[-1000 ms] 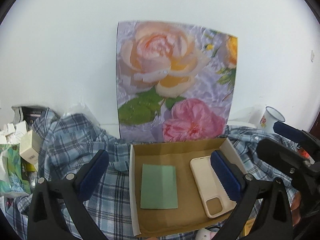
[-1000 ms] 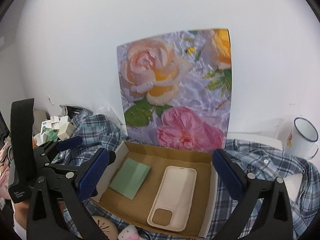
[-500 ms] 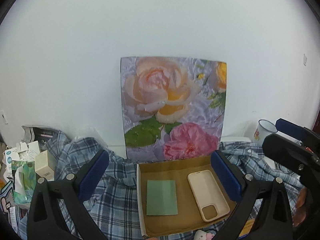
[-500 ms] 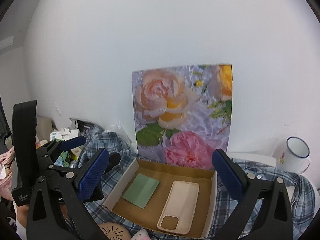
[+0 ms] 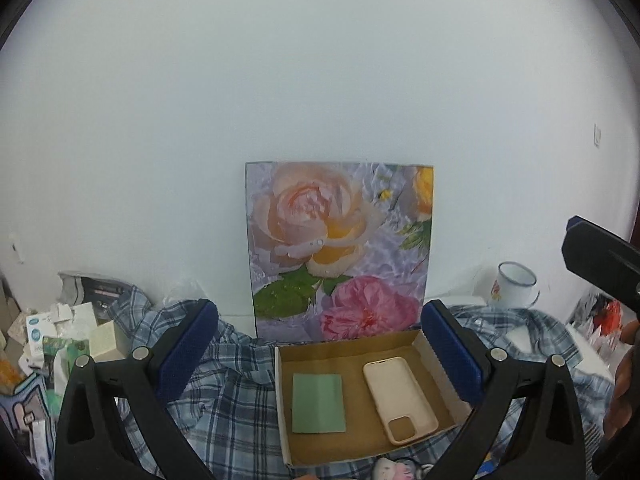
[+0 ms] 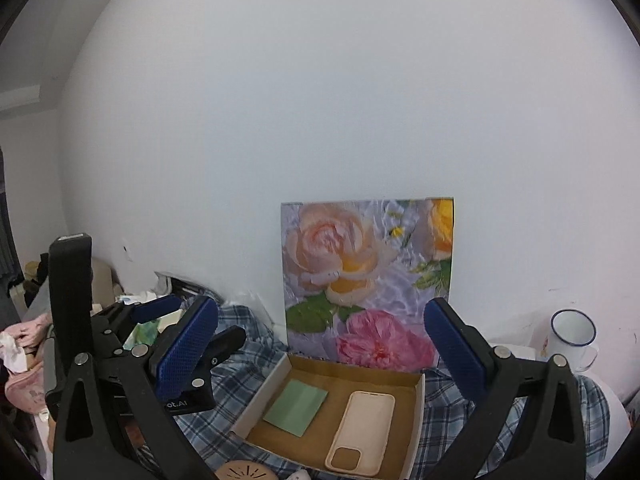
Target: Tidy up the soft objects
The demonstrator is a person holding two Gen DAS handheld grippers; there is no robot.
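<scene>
- My left gripper [image 5: 318,354] is held level, facing the wall, with its two blue-padded fingers [image 5: 186,350] spread wide and nothing between them.
- My right gripper [image 6: 320,354] is in the same attitude, fingers apart and empty; it sits to the right of the left one, whose black body and blue tips show at the left of the right wrist view.
- At the right edge of the left wrist view I see part of the hand [image 5: 624,384] that carries the right gripper; its grip is too cut off to judge.
- Directly below and ahead of both grippers lies an open cardboard box [image 5: 280,400], resting on a crumpled blue checked shirt [image 5: 232,408].
- Inside the box, a green folded cloth [image 5: 318,403] lies flat on the left half and a cream phone case [image 5: 400,398] lies flat on the right half, camera cut-out nearest me. The two are apart, not touching.
- A pink and white soft toy [image 5: 390,470] shows at the near edge of the box, mostly out of frame.
- A flower picture [image 5: 340,252] stands against the white wall behind the box.
- A white mug [image 5: 514,285] stands to the right; small cartons [image 5: 60,340] are heaped to the left.
</scene>
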